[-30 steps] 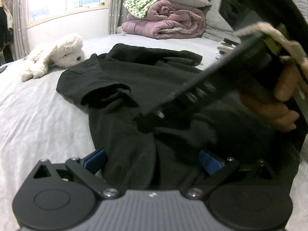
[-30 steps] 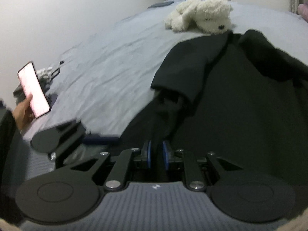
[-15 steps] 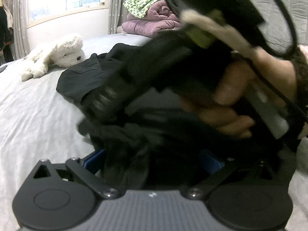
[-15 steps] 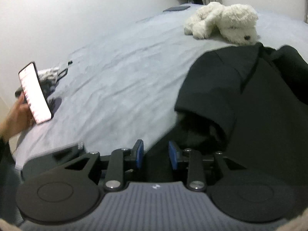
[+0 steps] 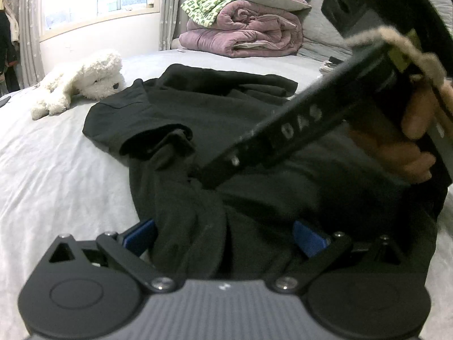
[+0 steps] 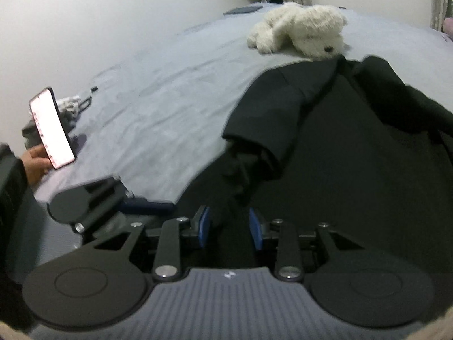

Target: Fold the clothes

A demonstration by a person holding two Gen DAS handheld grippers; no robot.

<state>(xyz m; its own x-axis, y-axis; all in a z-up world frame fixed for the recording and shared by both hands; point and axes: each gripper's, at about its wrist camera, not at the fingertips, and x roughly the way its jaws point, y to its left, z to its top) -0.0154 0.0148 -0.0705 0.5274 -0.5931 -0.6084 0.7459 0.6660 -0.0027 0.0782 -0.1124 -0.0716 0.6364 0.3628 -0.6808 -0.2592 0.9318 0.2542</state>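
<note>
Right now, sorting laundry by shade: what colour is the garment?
Black garment, clearest from the left wrist.

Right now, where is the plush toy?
The plush toy lies on the bed, upper left in the left wrist view, just beyond the black garment, near its top corner.

I see a black shirt spread across the grey bed, rumpled rather than flat. One short sleeve is folded in over the body, and the near hem bunches up in thick folds close to me.
</note>
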